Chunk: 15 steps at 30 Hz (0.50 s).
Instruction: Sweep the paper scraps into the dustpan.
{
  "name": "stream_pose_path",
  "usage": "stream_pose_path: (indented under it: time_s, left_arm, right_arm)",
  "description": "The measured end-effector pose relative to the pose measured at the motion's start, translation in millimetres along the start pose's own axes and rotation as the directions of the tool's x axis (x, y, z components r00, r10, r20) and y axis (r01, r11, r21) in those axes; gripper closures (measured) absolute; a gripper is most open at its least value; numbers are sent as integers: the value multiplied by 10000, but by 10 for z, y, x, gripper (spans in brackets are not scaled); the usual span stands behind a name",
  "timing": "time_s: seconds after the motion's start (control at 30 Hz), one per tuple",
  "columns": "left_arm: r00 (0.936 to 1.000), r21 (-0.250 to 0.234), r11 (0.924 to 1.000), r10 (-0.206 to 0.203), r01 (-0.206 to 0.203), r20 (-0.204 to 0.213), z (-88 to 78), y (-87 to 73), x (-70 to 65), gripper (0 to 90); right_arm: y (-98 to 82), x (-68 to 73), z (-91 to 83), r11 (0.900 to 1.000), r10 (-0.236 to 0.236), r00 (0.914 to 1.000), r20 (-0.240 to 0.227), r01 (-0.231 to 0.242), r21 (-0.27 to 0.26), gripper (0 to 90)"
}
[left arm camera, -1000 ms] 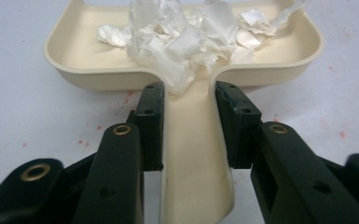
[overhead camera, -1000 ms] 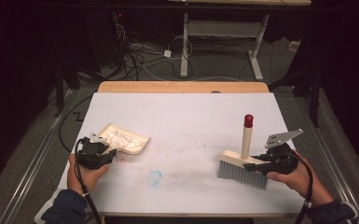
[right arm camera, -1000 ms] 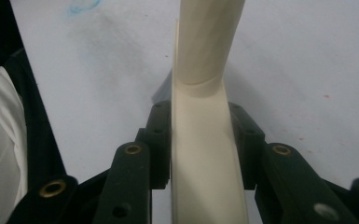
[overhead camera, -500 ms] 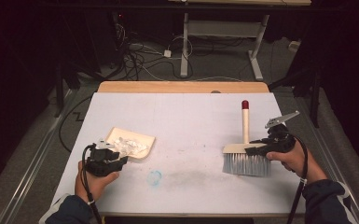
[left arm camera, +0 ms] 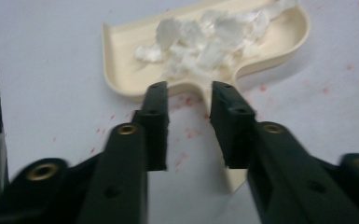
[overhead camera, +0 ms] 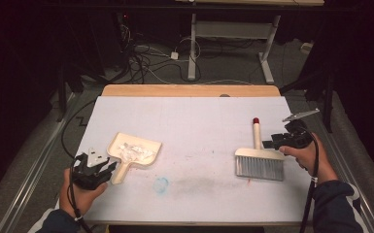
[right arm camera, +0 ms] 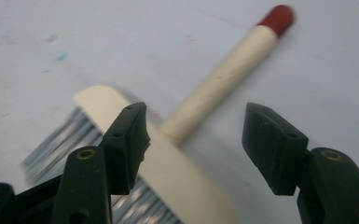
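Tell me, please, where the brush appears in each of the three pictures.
High view: brush lies right of centre on the table, bristles toward the person.
Left gripper view: not in it.
Right gripper view: brush crosses the middle, beyond the tongs.
Shared landmark: its red handle tip.

Smooth cream plastic dustpan (overhead camera: 135, 150); brush (overhead camera: 259, 158) seemingly matt wood with grey bristles; crumpled white paper scraps (overhead camera: 135, 150).

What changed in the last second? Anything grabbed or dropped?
The right gripper let go of the cream wooden brush with grey bristles. Its jaws have just been opening, now wide around the handle without touching it, and it drew off to the right. The cream plastic dustpan slid slightly right. The left gripper backed off its handle, not gripping. Unchanged: white scraps in the pan, brush's spot.
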<state>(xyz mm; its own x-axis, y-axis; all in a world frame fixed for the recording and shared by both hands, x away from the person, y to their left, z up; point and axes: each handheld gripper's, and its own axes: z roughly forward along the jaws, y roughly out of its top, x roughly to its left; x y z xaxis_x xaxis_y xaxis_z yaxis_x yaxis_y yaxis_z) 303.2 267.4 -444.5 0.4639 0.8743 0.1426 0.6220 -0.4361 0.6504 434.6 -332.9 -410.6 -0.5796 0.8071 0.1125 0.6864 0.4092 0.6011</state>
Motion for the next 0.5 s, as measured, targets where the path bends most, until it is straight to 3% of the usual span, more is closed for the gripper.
stream_pose_path:
  time_s: [0.03, 0.07, 0.1, 0.13, 0.17, 0.23, 0.3, 0.37, 0.4, 0.5]
  left_arm:
    - [10000, 0, 10000, 0, 0, 0, 0, 0, 0, 773]
    - [9998, 189, 9998, 77, -74, -185, 15, -24, 35, 773]
    - [9999, 333, 9994, -28, 31, -107, 35, -49, 81, 829]
    - [9998, 524, 9984, -197, 198, -9, 63, -72, 123, 848]
    - [9990, 1005, 9946, -285, 249, 343, 130, -114, 174, 852]
    - [9979, 1177, 9928, -304, 236, 566, 157, -128, 176, 842]
    - [9961, 1620, 9865, 113, -254, 877, 240, -140, 94, 831]
    - [9952, 1590, 9866, 205, -357, 961, 247, -135, 69, 818]
    - [9920, 1570, 9849, 554, -729, 1132, 258, -111, -13, 815]
    - [9895, 1555, 9829, 804, -987, 1197, 259, -91, -74, 815]
  right_arm:
    - [0, 0, 0, 10000, 0, 10000, 0, 0, 0, 413]
    - [-6, 24, -3, 9999, -69, 9991, 410, 74, -130, 412]
    - [-15, 75, -17, 9975, -30, 9977, 672, 77, -697, 418]
    - [-15, 110, -21, 9959, 5, 9969, 787, 67, -906, 416]
    - [-13, 150, -21, 9941, -87, 9961, 873, 180, -1067, 416]
    - [-9, 233, -15, 9906, -284, 9938, 1079, 424, -1300, 418]
    - [-4, 341, -11, 9863, -595, 9916, 1149, 762, -1466, 418]
    - [-4, 384, -14, 9831, -710, 9909, 1140, 889, -1603, 419]
    - [-1, 455, -33, 9780, -822, 9899, 1155, 1024, -1816, 418]
    - [-7, 533, -76, 9715, -861, 9897, 1144, 1089, -2106, 418]
